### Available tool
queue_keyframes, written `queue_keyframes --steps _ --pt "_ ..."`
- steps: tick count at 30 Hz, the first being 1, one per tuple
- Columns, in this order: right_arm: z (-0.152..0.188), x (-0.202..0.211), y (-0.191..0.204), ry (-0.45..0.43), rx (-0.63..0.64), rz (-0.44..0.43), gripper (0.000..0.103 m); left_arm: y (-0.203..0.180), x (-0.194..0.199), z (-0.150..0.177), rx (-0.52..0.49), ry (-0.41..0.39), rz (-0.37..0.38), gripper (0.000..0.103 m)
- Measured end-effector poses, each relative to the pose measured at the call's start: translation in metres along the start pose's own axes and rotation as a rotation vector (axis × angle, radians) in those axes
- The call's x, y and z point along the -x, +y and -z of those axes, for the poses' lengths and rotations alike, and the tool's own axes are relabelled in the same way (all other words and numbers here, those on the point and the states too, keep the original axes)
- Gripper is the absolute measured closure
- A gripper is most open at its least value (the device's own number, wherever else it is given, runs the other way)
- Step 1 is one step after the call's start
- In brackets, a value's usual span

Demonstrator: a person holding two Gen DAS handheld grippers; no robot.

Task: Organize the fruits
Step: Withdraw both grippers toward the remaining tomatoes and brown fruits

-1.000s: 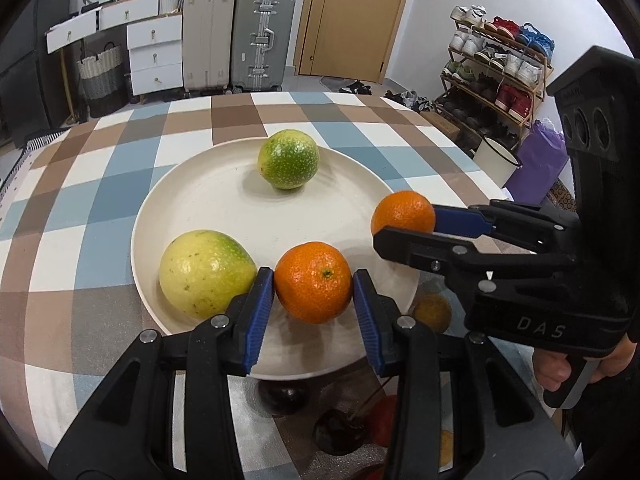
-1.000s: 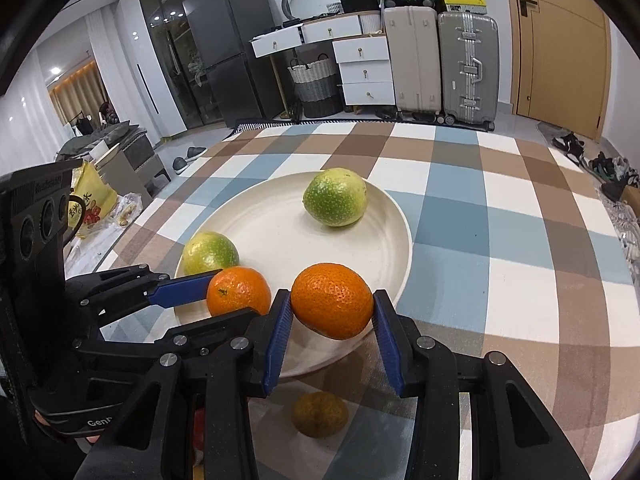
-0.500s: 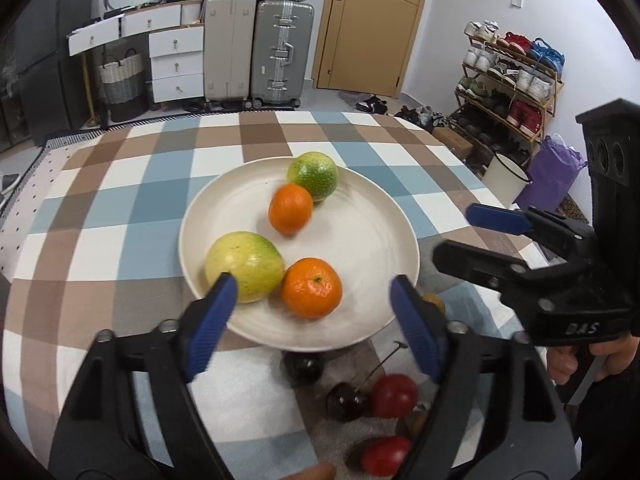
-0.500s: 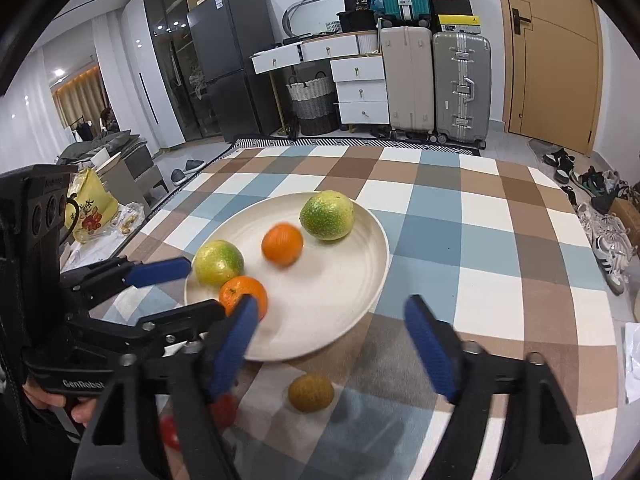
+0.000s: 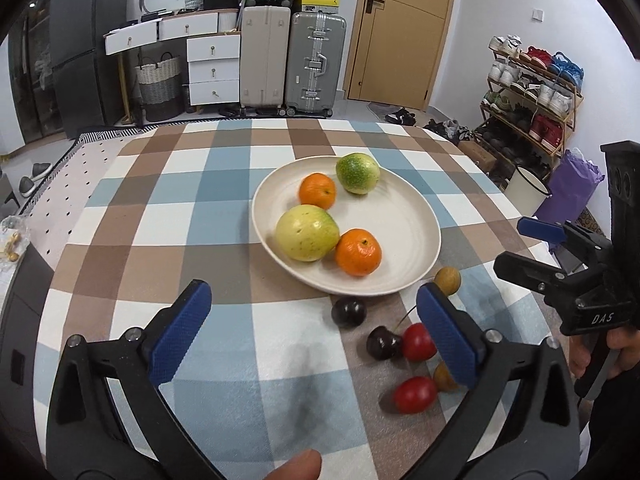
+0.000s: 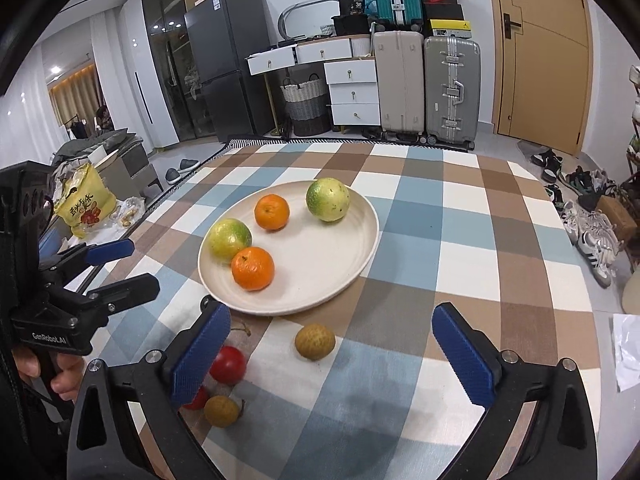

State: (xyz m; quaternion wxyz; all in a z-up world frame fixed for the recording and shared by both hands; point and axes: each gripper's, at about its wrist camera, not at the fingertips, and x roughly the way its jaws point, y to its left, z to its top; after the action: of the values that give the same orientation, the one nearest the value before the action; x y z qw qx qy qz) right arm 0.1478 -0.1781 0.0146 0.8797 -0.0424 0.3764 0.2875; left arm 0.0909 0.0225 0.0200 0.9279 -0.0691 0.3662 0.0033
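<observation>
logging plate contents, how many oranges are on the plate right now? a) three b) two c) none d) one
b: the plate holds two oranges, one near its front and one further back, beside two greenish-yellow fruits; both tools are open and empty.

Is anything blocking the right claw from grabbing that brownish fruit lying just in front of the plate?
Nothing visible does. The right claw is open, and the brownish fruit lies alone on bare tablecloth between its fingers, apart from the plate.
</observation>
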Motion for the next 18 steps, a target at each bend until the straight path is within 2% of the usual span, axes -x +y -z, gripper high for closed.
queue_keyframes --steps 10,18 --pt "0.017 0.008 0.010 0.033 0.016 -0.004 0.001 0.005 0.016 0.018 0.013 0.002 -0.014 0.001" --pt "0.028 0.008 0.024 0.069 0.025 -0.012 0.001 0.000 0.017 0.035 0.012 0.040 0.003 0.001"
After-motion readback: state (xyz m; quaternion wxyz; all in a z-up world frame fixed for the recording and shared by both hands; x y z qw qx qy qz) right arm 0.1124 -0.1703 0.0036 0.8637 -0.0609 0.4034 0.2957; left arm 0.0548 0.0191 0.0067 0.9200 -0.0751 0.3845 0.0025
